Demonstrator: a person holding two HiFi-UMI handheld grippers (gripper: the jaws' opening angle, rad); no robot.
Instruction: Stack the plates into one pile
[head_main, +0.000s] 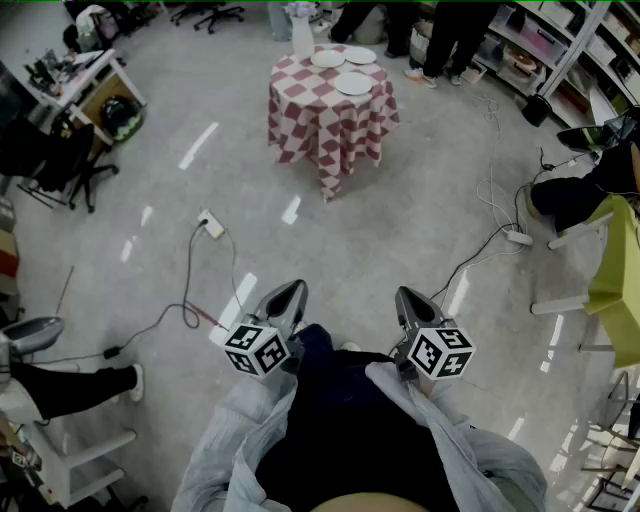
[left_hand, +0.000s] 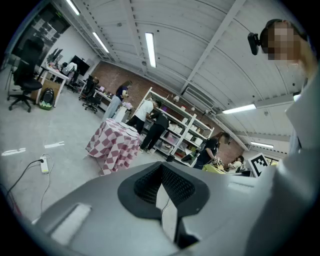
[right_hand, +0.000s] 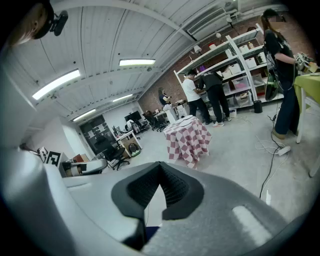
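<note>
risk, floor: a power strip (head_main: 212, 224) and its cable (head_main: 188, 290) lie ahead and left of the left gripper (head_main: 292, 290), on the way to the worktop (head_main: 330, 115); a foot could catch on them during the walk over.
risk, cloth: the checked cloth (head_main: 345, 135) hangs loose over the worktop; a gripper snagging it could drag the plates (head_main: 353, 84) off.
risk, plates: they look thin and smooth, so a shallow pinch on a rim could slip, and one set down hard on another could chip.
left gripper: jaws together at the tips, nothing between them, touching nothing, held close to the body.
right gripper (head_main: 403, 295): jaws fully together, empty, touching nothing, level with the left one.
plates: three lie apart on the worktop, well ahead of both grippers, beside a white jug (head_main: 302, 38); none stacked yet.
people: several stand beyond the worktop, far from the grippers.
</note>
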